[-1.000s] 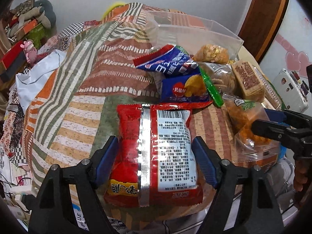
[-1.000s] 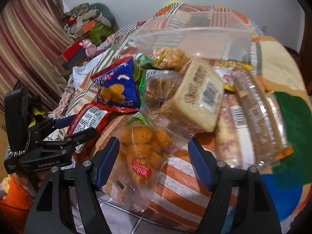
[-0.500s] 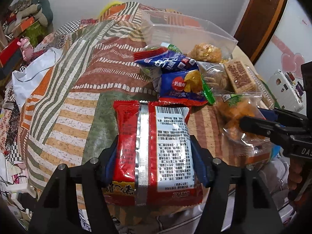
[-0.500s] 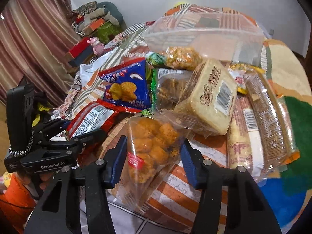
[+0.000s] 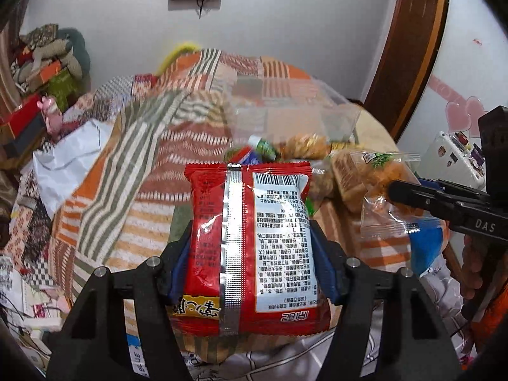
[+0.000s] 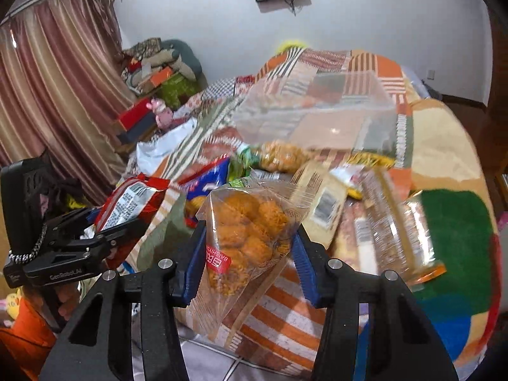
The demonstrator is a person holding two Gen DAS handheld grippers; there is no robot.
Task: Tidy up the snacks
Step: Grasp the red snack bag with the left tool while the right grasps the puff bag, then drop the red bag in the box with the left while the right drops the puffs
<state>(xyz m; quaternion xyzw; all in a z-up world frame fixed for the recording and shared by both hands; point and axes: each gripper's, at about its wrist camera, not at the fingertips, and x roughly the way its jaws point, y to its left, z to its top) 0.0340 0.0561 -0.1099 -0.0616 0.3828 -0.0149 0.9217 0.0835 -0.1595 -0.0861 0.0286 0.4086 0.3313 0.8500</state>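
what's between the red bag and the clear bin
The snack pile: a blue bag and a puffs bag lie on the blanket between the red bag and the clear bin; above them, nothing visible.

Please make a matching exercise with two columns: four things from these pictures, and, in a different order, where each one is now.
1 red packet
2 clear bag of orange balls
3 clear plastic bin
4 pink toy

a beyond the snack pile, on the patchwork blanket
b in the left gripper
c near the curtain
d in the right gripper

Pairs: 1-b, 2-d, 3-a, 4-c
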